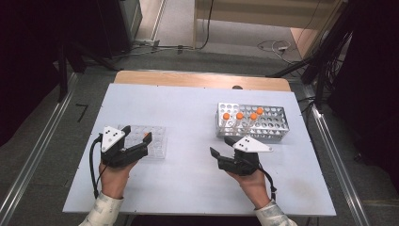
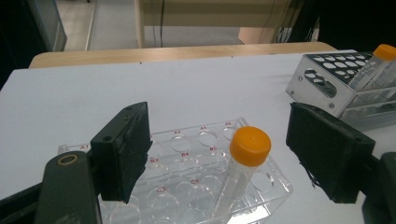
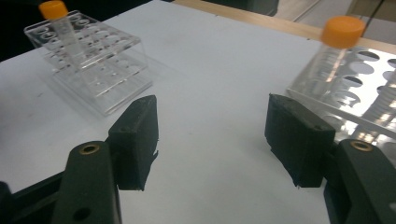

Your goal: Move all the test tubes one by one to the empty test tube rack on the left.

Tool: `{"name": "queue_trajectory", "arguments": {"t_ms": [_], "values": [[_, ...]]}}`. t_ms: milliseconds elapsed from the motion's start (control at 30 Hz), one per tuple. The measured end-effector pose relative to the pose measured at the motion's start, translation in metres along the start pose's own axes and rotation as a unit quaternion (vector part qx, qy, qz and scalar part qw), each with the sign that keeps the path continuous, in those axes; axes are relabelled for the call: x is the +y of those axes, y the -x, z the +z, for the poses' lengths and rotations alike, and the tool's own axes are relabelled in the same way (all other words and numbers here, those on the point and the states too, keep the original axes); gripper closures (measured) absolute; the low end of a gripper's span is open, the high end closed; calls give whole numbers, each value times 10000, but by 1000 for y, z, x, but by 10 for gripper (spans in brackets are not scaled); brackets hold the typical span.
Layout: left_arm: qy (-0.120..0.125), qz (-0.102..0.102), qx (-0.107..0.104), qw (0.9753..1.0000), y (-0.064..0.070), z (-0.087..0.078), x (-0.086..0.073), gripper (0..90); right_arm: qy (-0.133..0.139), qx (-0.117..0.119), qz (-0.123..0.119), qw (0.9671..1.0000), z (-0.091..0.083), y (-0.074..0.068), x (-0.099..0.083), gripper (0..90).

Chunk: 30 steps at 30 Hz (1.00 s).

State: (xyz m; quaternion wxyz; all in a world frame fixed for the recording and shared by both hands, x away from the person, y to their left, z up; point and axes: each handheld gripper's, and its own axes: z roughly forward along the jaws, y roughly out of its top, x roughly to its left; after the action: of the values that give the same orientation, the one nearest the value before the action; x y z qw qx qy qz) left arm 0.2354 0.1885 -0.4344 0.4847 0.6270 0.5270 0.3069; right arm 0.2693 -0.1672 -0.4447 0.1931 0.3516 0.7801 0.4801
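Both hand-held grippers [image 1: 136,141] [image 1: 221,147] agape

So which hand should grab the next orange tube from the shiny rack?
Probably the right gripper: it sits open just in front of the metal rack with four orange-capped tubes. The left gripper is over at the clear rack.
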Motion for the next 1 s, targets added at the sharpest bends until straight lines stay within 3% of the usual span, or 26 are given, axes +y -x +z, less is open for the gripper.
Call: {"name": "queue_trajectory", "arguments": {"t_ms": [267,567,867,1000], "values": [[2,0,53,10000,-2,-1,0,181,172,-483,306,9982,-12,32,3,344],[73,-35,112,9999,-3,-2,1,181,271,-1085,638,9917,-25,67,2,350],[63,-28,131,9999,-3,-2,1,180,306,-1417,735,9867,-25,84,0,376],[71,-50,166,9998,-4,-1,1,181,313,-1751,676,9817,-20,88,-1,436]]}}
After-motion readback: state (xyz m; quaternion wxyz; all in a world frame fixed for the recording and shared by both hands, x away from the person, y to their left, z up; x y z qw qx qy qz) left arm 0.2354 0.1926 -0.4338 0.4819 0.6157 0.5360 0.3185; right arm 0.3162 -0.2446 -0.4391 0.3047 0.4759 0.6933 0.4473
